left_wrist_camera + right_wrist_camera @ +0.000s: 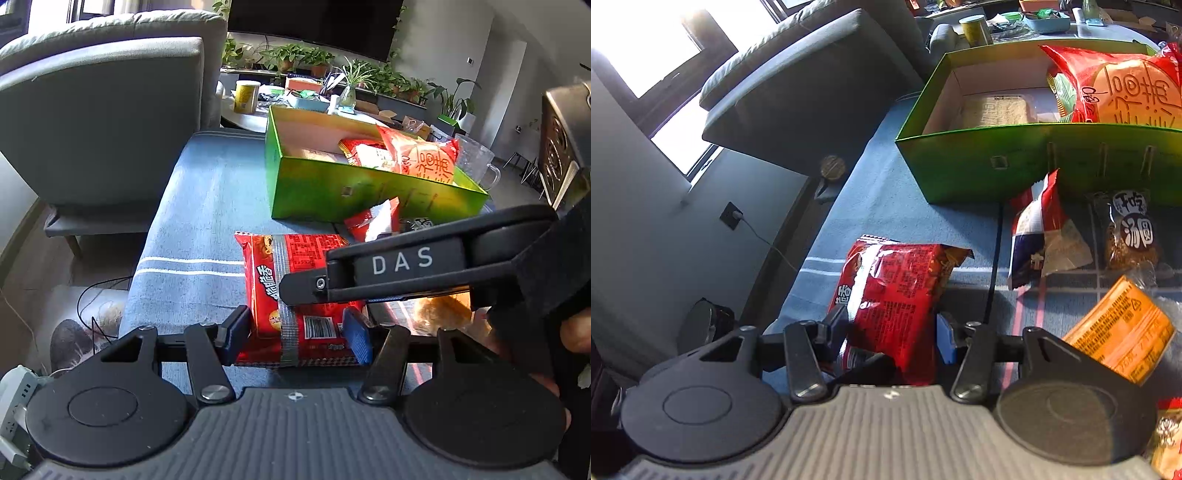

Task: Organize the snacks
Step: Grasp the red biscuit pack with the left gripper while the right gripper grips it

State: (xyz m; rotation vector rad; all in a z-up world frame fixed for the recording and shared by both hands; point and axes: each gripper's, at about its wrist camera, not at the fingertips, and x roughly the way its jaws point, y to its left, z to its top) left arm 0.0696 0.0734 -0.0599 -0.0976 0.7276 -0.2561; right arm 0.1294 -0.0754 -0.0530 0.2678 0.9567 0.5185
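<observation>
Grey sofa, sunlit window, potted plants.

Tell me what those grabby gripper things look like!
Each gripper is black, with two round discs, silver bolts and a ribbed grey plate near the camera. The left gripper and right gripper each have one bright blue finger pad. The right gripper's side, seen from the left wrist, reads "DAS" in white letters.

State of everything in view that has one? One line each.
left gripper: shut on red noodle packet
right gripper: shut on the same packet
red noodle packet: held by both grippers, outside the box
green box: open, partly filled
red-orange packet: in the box, poking above the rim
red-white packet: on the cloth, outside the box
dark packet: on the cloth, outside the box
glass mug: upright, looks empty
</observation>
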